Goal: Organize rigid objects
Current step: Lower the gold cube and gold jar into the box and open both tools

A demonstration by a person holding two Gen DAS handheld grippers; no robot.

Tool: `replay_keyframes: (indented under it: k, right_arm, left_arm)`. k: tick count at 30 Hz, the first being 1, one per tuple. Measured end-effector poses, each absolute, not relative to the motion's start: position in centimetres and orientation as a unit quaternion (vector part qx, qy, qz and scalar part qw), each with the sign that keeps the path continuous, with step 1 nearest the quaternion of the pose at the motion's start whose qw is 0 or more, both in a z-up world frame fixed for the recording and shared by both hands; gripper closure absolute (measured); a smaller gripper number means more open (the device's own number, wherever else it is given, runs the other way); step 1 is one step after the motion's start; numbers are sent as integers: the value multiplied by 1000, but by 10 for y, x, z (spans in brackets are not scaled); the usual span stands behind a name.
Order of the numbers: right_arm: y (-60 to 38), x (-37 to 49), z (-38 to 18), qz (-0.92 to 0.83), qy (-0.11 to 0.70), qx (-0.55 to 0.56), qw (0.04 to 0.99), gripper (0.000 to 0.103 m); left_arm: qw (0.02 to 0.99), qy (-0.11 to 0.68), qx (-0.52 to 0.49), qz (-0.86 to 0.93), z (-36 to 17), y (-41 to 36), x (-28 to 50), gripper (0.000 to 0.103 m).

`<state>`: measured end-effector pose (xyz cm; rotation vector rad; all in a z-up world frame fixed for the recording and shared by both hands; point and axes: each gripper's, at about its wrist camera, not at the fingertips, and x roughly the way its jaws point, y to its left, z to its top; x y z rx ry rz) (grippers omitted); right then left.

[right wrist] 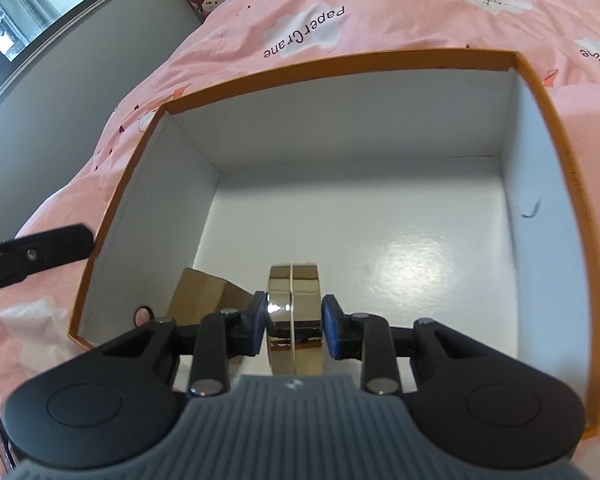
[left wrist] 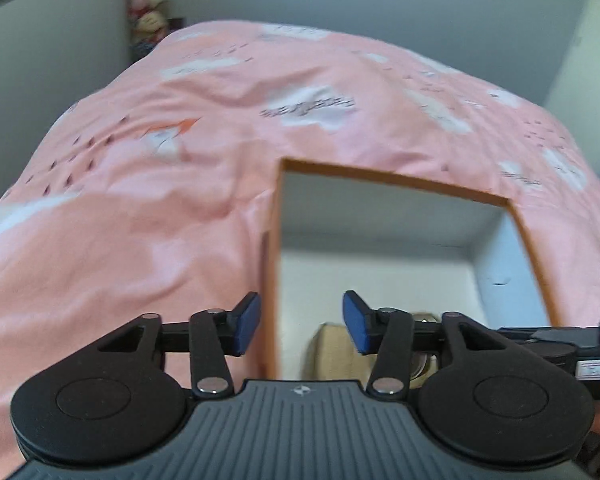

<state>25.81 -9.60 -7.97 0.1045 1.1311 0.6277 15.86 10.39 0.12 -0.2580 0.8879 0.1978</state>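
Left gripper [left wrist: 302, 324], pads apart and empty, hovers level straddling the orange box [left wrist: 274, 240] wall. Right gripper [right wrist: 295, 326] tilts down into the box w/ pads just either side of a gold round tin [right wrist: 295, 292] on edge – contact uncertain, so can't tell if it's clamped. Risk: let go, the tin could roll or tip against the cardboard piece [right wrist: 202, 294] to its left – it's standing on its rim.

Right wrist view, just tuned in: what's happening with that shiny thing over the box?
The right gripper holds a shiny gold metal disc-shaped object on edge, inside the orange-rimmed white cardboard box on the pink patterned bedspread. Whether its blue pads actually touch the disc is hard to tell. A small brown cardboard piece already lies on the box floor beside it. The left gripper is open and empty, straddling the box's left wall.
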Motion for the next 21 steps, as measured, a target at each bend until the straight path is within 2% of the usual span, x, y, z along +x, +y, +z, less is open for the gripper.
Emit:
replay_keyframes:
  k: [1, 7, 12, 21]
  right_arm:
    - [-91, 257, -80, 293, 525, 46, 798, 74]
    - [-66, 253, -83, 313, 529, 48, 787, 74]
    - [-56, 253, -87, 323, 543, 60, 772, 74]
    - [-48, 258, -99, 320, 579, 84, 745, 74]
  left_arm:
    - [884, 435, -139, 97, -4, 111, 158, 63]
    - [865, 449, -208, 82, -29, 126, 151, 78]
    - [864, 445, -225, 73, -29, 131, 149, 82]
    - [861, 449, -225, 75, -30, 130, 150, 82]
